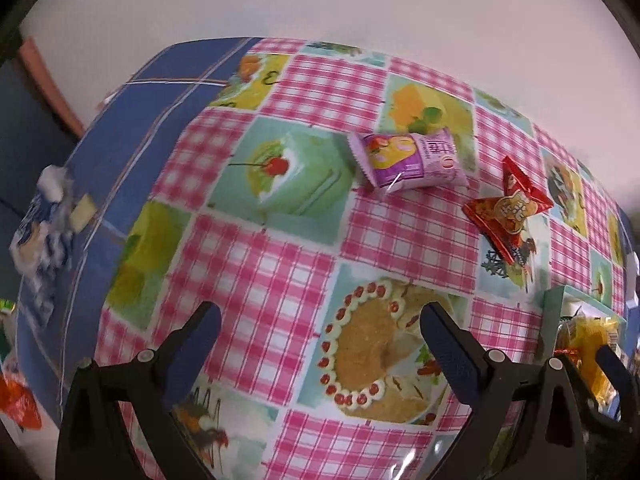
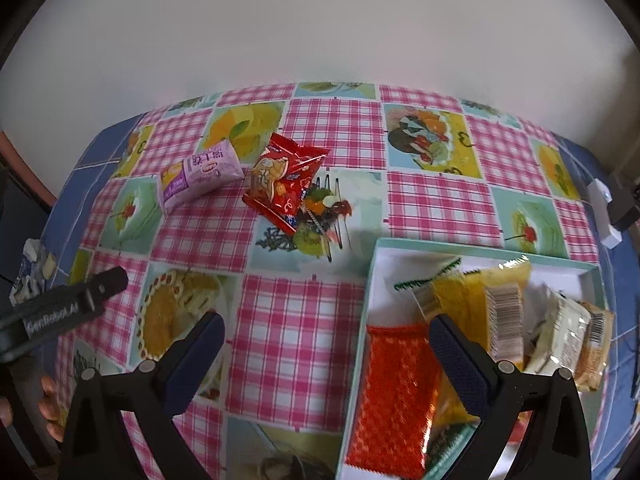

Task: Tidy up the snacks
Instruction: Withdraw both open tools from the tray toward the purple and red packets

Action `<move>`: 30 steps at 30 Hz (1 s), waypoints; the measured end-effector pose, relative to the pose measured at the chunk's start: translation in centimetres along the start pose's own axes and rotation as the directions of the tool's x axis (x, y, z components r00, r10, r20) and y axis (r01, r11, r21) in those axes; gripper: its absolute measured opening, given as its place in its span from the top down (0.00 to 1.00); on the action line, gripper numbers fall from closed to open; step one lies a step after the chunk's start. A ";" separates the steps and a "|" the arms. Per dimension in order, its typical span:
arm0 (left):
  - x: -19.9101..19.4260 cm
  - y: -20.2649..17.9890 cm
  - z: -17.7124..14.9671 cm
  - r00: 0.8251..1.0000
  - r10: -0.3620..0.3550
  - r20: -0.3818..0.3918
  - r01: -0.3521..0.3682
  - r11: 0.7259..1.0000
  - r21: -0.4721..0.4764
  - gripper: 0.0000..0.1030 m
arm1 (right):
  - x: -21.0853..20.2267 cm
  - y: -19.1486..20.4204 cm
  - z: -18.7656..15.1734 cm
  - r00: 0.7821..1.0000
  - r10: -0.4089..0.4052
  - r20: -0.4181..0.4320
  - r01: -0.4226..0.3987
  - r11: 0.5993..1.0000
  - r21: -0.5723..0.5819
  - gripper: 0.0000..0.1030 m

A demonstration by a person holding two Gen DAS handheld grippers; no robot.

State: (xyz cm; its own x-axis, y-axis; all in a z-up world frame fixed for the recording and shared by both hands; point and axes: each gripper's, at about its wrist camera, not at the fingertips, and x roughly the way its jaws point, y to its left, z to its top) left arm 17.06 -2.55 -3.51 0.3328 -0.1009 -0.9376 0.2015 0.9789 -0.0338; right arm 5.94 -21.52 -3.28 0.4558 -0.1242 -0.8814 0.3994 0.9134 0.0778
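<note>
Both your grippers are spread wide and hold nothing: the left gripper hangs over bare counter, the right gripper straddles the near-left edge of the box. Two snacks are still out on the counter, well apart from the box: the purple pack and the red pack, lying just beside each other. The box already holds an orange pack and several yellow and pale ones. I'd take the red pack next (it looks puffy and slippery, so judge your bite). Come down over its middle, jaws across the narrow width, not on a crimped end. Keep clear of the purple pack as you close.
</note>
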 end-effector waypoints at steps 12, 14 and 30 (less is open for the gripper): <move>0.6 0.2 3.8 0.998 0.026 0.058 -0.033 0.992 0.119 0.03 | 3.3 -0.2 3.4 0.996 0.063 -0.063 -0.059 0.995 0.075 0.00; 0.9 0.3 4.7 0.998 0.011 0.057 -0.018 0.993 0.116 0.03 | 3.9 -0.3 4.0 0.993 0.087 -0.081 -0.079 0.992 0.094 0.00; 4.0 -3.0 9.0 0.997 -0.022 0.072 0.004 0.970 0.242 0.03 | 7.6 -0.7 9.3 0.987 0.097 -0.126 -0.079 0.986 0.147 0.00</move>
State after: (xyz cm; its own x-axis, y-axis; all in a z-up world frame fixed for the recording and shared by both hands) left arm 26.10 -7.46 -4.02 0.3940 -0.1349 -0.9092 0.4197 0.9064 0.0474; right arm 16.57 -26.68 -5.71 0.3888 0.0150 -0.9212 0.4748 0.8536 0.2143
